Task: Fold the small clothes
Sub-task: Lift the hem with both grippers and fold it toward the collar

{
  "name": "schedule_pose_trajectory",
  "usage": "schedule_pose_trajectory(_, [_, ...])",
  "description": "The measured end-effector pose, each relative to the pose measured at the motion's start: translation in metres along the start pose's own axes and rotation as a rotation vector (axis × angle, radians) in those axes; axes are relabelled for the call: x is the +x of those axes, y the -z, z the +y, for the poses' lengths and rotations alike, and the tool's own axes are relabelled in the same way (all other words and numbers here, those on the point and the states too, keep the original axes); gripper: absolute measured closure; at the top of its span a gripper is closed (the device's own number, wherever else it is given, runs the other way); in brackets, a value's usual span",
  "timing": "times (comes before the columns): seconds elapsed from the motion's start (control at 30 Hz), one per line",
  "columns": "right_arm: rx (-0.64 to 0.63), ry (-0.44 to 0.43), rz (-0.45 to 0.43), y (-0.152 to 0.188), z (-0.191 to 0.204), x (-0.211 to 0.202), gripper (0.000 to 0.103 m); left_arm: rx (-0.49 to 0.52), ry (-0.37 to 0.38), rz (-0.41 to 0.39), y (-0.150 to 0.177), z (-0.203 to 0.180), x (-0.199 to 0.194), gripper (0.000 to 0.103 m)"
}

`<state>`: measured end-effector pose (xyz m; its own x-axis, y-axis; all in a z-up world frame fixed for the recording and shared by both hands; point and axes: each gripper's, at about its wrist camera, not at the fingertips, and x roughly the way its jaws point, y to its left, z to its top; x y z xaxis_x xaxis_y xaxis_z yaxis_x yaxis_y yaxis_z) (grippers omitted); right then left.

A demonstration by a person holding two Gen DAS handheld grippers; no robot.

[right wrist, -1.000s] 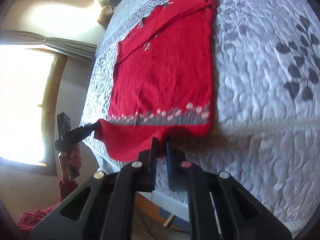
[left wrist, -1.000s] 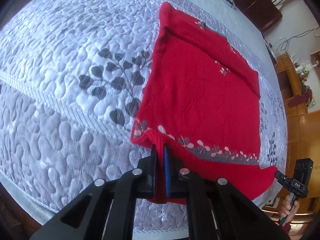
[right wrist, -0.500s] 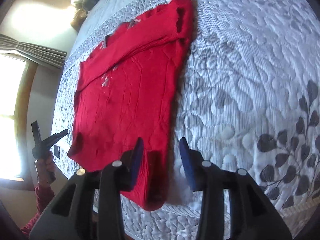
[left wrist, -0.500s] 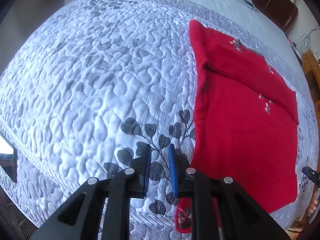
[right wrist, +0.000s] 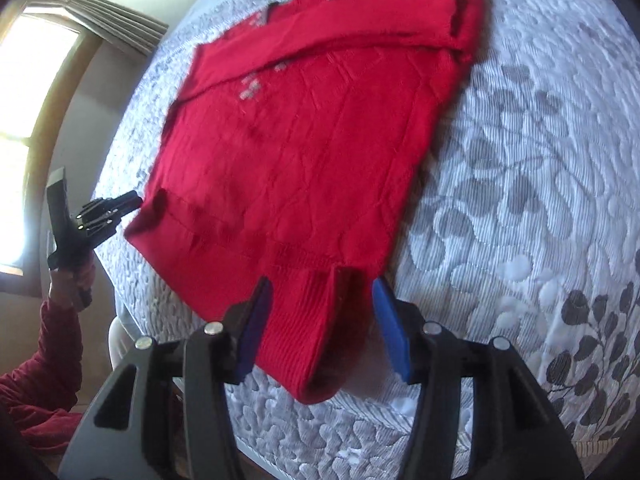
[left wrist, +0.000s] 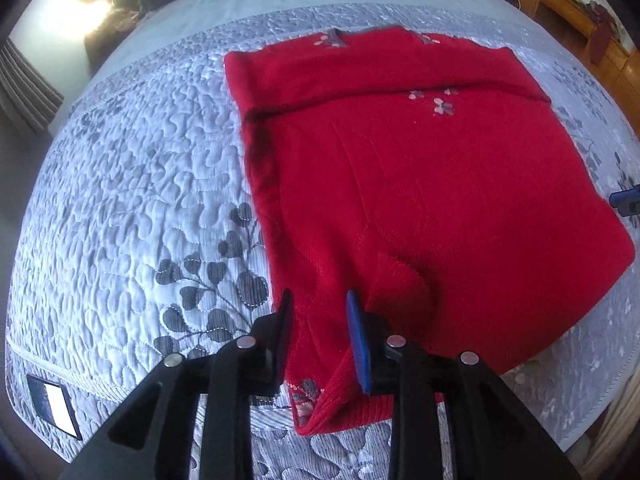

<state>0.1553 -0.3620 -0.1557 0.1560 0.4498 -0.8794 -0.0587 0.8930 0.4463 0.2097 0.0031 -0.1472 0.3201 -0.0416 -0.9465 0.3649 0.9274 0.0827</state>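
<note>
Sweater [left wrist: 420, 184], red knit with small grey-and-pink flower motifs, spread flat on quilt [left wrist: 132, 184] near the bed's front edge; sleeves folded across the chest at the far end, hem doubled back toward the body at the near end. Near corner by left gripper [left wrist: 318, 332] rumpled, flowered hem band peeking from under the fold. Left gripper low over that corner, fingers [left wrist: 356, 332] spread apart, knit lying between them but not pinched. Right gripper [right wrist: 322, 322] at the opposite near corner, blue-padded fingers [right wrist: 390, 328] splayed wide to either side of a ribbed hem flap, gripping nothing. In the right wrist view, left gripper [right wrist: 100, 216] seen at the sweater's far-side corner, held by a hand [right wrist: 72, 280] in a red sleeve. Quilt pale grey-white, stitched in pebble pattern with dark leaf sprigs [left wrist: 216, 276]. Curtained window [right wrist: 36, 92] bright at left of that view; wooden cabinet [left wrist: 568, 8] beyond the bed in the left wrist view
</note>
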Motion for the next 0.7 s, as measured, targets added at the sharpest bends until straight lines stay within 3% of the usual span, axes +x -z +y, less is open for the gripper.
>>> schedule_pose_trajectory(0.1, [0.009,-0.014,0.024,0.004,0.0,0.008,0.051,0.039,0.005,0.015,0.001,-0.005,0.006,0.075])
schedule_pose_trajectory(0.33, [0.024,-0.055,0.047,0.02,0.003,0.009,0.058,0.141,-0.012,0.013,0.01,-0.017,0.009,0.063])
schedule_pose_trajectory(0.4, [0.03,-0.053,0.059,0.022,0.003,0.012,0.063,0.15,0.012,0.01,0.01,-0.018,0.007,0.063])
schedule_pose_trajectory(0.6, [0.044,-0.059,0.06,0.023,0.004,0.015,0.063,0.179,0.103,-0.037,0.016,-0.025,-0.013,0.046])
schedule_pose_trajectory(0.7, [0.039,-0.055,0.059,0.023,0.006,0.017,0.063,0.217,-0.018,-0.023,0.017,-0.031,-0.005,0.046])
